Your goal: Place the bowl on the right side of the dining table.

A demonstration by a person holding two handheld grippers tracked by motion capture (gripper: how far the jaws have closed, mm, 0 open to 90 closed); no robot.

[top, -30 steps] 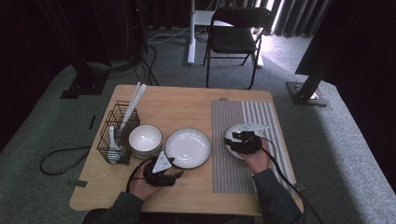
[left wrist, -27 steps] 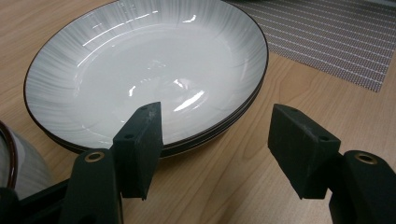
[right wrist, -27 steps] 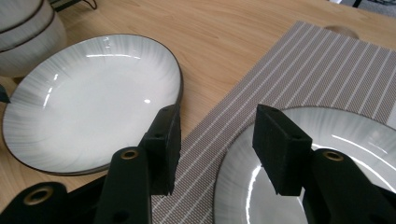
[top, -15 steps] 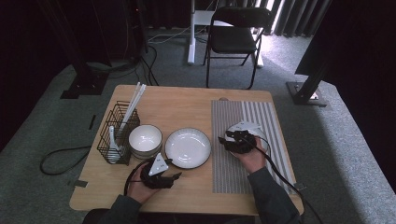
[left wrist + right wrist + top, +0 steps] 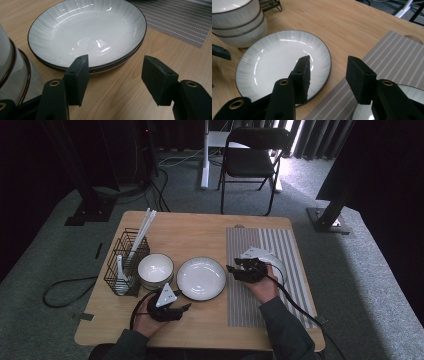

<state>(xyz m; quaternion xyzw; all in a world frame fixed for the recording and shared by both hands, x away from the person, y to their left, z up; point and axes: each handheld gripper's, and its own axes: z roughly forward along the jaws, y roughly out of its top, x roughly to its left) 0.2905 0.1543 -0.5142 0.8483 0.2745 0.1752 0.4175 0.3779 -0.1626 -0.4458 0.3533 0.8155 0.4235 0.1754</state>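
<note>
- The stack of shallow plates (image 5: pixel 201 278) sits mid-table on the pale wooden tabletop (image 5: pixel 200 237): glossy white glaze, fine grey streaks fanning out toward a thin dark rim. From the left gripper view two rims lie one atop the other.
- The left gripper (image 5: pixel 176 309) lies low at the near edge of the table, just in front of the plates' near rim, a grey three-cornered plate on its top. Its blocky, matte black jaws stand wide with bare wood between them; they have just drawn in a little, and nothing is held. One jaw tip seems to overlap the plate rim in its own view, though I can't tell whether it touches.
- The right gripper (image 5: pixel 235 269) hovers at the left edge of the striped woven placemat (image 5: pixel 280 250), pointing toward the plates' right rim. Its jaws are parted, empty, with the rim showing between them farther off.
- Under that hand, on the mat, rests another round white dish (image 5: pixel 274 262), mostly hidden.
- Left of the plates stands a stack of deep bowls (image 5: pixel 155 270), white with dark bands at the rims, nested snugly.
- Beyond them, a black wire basket (image 5: pixel 125 265) holds long white chopsticks (image 5: pixel 142 227), leaning upright, and a white spoon (image 5: pixel 121 277).
</note>
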